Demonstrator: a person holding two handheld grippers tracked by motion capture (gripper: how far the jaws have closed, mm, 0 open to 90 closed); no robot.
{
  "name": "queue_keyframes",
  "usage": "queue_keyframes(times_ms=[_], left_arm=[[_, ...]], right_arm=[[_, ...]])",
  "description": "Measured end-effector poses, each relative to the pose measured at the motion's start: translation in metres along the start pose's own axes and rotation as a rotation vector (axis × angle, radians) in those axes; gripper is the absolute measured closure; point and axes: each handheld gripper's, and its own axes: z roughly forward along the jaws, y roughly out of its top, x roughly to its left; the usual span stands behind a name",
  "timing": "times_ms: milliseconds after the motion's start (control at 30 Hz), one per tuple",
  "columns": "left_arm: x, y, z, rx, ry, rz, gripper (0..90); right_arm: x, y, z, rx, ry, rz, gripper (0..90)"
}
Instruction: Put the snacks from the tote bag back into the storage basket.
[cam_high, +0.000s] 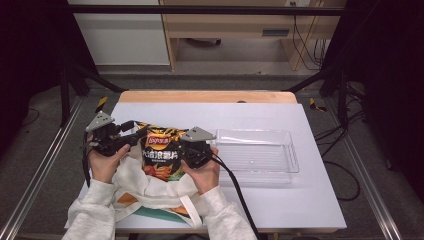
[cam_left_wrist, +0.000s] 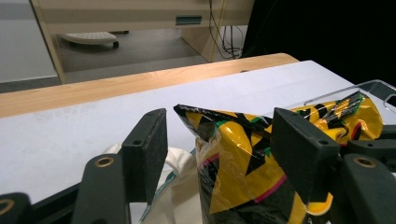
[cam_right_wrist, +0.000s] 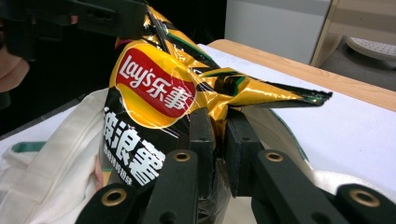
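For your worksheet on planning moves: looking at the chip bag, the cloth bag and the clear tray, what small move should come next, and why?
Probably lift the chip bag clear of the cloth bag toward the tray. The right gripper pinches the bag's edge; the left gripper stands open around it, so it should ease away.

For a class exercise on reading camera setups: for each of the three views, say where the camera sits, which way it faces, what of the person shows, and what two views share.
High view: above the person's side, looking forward and down on the table; both forearms, left gripper, right gripper.
Left gripper view: on the left gripper, along open jaws toward the table's far edge.
Right gripper view: on the right gripper, jaws pinching the crisp bag.
Shared: the crisp bag and cloth bag.
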Motion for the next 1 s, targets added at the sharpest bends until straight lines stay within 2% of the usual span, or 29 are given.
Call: queue_keyframes(times_ms=[100,133,200,233,267,333,467,500,533,600,700,800,833,1000], left_arm=[[0.001,0.0,-0.003,0.009,-0.021,-0.014,37.1],[0.002,-0.002,-0.004,0.023,-0.044,-0.024,41.2],[0.002,-0.003,-0.004,0.026,-0.054,-0.029,44.1],[0.002,-0.004,-0.005,0.038,-0.054,-0.029,49.7],[0.001,-0.005,-0.005,0.057,-0.057,-0.024,49.7],[-0.001,-0.007,-0.005,0.066,-0.053,-0.017,57.4],[-0.006,-0.012,-0.006,0.093,-0.046,0.004,63.0],[-0.007,-0.013,-0.007,0.106,-0.038,0.007,67.8],[-0.007,-0.014,-0.007,0.107,-0.035,0.005,70.9],[-0.008,-0.018,-0.008,0.114,-0.035,0.006,73.7],[-0.007,-0.019,-0.009,0.117,-0.04,0.001,76.8],[-0.009,-0.02,-0.009,0.119,-0.044,0.005,82.3],[-0.009,-0.02,-0.008,0.12,-0.043,0.005,84.5],[-0.012,-0.022,-0.007,0.12,-0.038,0.014,89.4]], right_arm=[[0.003,-0.001,-0.003,-0.005,0.01,-0.01,83.7],[0.003,-0.003,-0.004,-0.012,0.019,-0.008,83.7],[0.003,-0.003,-0.004,-0.011,0.021,-0.004,83.5],[0.004,-0.004,-0.005,-0.013,0.027,-0.007,83.1],[0.004,-0.004,-0.005,-0.013,0.027,-0.007,82.3],[0.006,-0.004,-0.006,-0.018,0.021,-0.014,78.1],[0.005,-0.003,-0.009,-0.022,0.017,-0.011,72.6],[0.005,-0.003,-0.01,-0.023,0.017,-0.008,68.2],[0.004,-0.002,-0.013,-0.048,0.01,-0.008,60.8],[0.003,0.0,-0.016,-0.075,0.01,0.015,55.6],[0.002,0.003,-0.02,-0.091,0.004,0.029,54.4],[-0.001,0.009,-0.02,-0.092,-0.027,0.057,53.1],[-0.003,0.012,-0.018,-0.096,-0.032,0.08,52.1],[-0.005,0.019,-0.01,-0.096,-0.061,0.09,53.0]])
